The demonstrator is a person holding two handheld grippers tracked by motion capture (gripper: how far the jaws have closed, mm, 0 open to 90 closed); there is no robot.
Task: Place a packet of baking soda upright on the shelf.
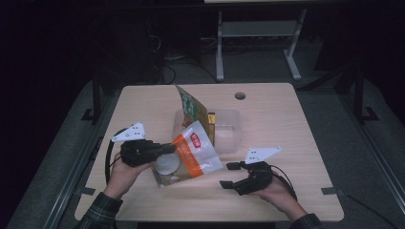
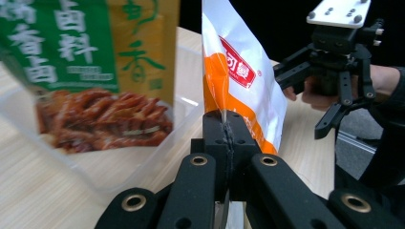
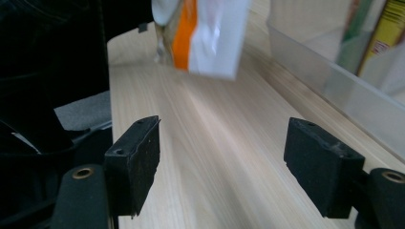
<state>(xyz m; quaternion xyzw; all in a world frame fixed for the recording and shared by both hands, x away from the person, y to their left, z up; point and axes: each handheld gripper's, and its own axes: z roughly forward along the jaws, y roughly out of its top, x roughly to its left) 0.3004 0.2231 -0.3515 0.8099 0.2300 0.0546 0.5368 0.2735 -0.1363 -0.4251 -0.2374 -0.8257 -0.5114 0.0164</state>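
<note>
An orange and white snack bag (image 1: 196, 155) hangs tilted just above the table, pinched at its edge by my left gripper (image 1: 168, 149), which is shut on it. In the left gripper view the jaws (image 2: 224, 129) meet on the bag's seam (image 2: 239, 71). Behind the bag, a green and yellow packet (image 1: 191, 107) stands in a clear plastic container (image 1: 229, 138). My right gripper (image 1: 225, 175) is open and empty to the right of the bag, low over the table. In the right gripper view, its pads (image 3: 138, 162) stand wide apart over bare wood, with the bag's lower corner (image 3: 205, 33) farther off.
The wooden table (image 1: 277, 124) has a round cable hole (image 1: 240, 95) near its far edge. The container's clear wall (image 3: 334, 81) lies to the right in the right gripper view. Beyond the table stand a grey desk frame (image 1: 258, 28) and dark floor.
</note>
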